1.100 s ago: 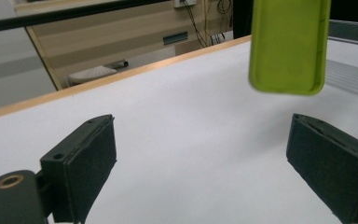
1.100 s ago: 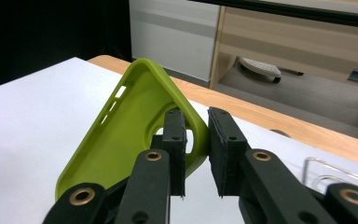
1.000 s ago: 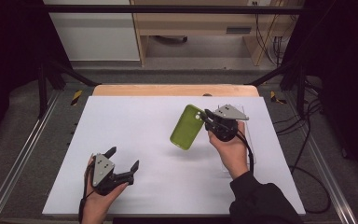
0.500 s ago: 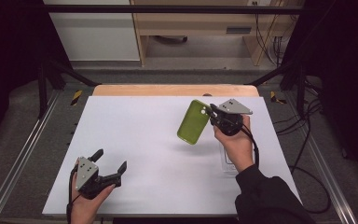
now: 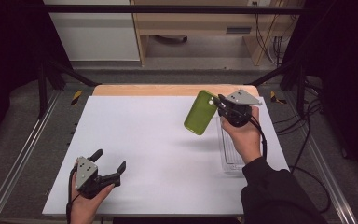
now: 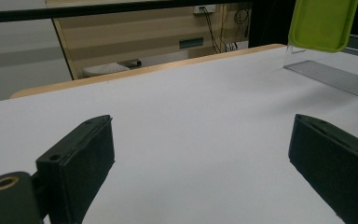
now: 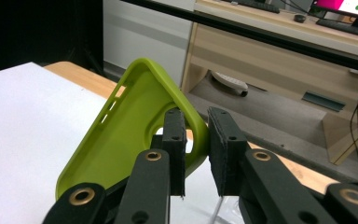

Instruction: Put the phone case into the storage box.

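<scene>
A lime-green phone case [image 5: 200,112] hangs tilted in the air over the right part of the white table [image 5: 154,140]. My right gripper [image 5: 220,103] is shut on its upper corner by the camera cut-out. In the right gripper view the case [image 7: 121,135] shows its hollow inner side, pinched between the two black pads [image 7: 175,140] of my right gripper [image 7: 196,154]. My left gripper [image 5: 108,161] rests low near the table's front left with its jaws wide apart and nothing between them. In the left gripper view the case [image 6: 323,23] hangs at the top right.
A clear plastic tray [image 5: 230,149] lies on the table under the right hand, and appears as a ribbed clear tray [image 6: 335,77] in the left gripper view. A wooden strip [image 5: 168,89] edges the table's far side. Metal rails [image 5: 18,163] flank both sides.
The right gripper has carried the green case to the right and slightly up. The left hand has drawn back toward the front left, its gripper still open.
</scene>
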### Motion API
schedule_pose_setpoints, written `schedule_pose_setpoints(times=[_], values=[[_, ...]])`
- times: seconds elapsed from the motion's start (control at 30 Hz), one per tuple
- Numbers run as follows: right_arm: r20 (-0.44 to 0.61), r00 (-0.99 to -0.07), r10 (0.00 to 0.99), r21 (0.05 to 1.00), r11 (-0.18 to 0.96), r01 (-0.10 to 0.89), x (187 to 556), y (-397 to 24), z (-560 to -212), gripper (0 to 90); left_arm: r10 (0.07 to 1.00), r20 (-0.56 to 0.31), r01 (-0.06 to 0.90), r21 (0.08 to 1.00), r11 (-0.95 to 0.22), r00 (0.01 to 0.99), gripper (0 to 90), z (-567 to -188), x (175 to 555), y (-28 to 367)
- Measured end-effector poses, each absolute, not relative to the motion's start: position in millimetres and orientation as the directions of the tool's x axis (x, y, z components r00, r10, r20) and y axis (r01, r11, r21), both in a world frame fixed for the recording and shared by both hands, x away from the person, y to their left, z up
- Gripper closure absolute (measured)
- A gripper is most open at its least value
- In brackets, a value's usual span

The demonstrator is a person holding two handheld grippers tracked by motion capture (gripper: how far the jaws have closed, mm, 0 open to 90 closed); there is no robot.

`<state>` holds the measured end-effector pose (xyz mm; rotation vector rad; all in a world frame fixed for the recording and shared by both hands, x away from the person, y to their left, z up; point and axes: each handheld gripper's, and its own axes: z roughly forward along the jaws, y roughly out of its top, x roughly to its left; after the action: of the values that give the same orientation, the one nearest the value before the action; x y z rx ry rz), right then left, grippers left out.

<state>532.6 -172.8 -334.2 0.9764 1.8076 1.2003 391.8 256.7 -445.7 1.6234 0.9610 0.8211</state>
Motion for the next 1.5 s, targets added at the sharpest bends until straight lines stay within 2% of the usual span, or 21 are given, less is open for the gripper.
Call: schedule_pose_setpoints(times=[0.2, 0.97, 1.5], values=[[-0.183, -0.42, 0.889, 0.944, 0.278, 0.176, 534, -182, -325, 78.0, 0.908, 0.034, 0.17, 0.979, -0.115, 0.419, 5.5, -444, 391, 262], [-0.222, -0.347, 0.911, 0.944, 0.29, 0.158, 532, -225, -304, 78.0, 0.908, 0.019, 0.18, 0.978, -0.103, 0.419, 5.8, -445, 392, 263], [-0.279, -0.285, 0.917, 0.926, 0.336, 0.174, 541, -240, -309, 78.0, 0.907, 0.02, 0.181, 0.978, -0.105, 0.42, 6.1, -445, 392, 263]])
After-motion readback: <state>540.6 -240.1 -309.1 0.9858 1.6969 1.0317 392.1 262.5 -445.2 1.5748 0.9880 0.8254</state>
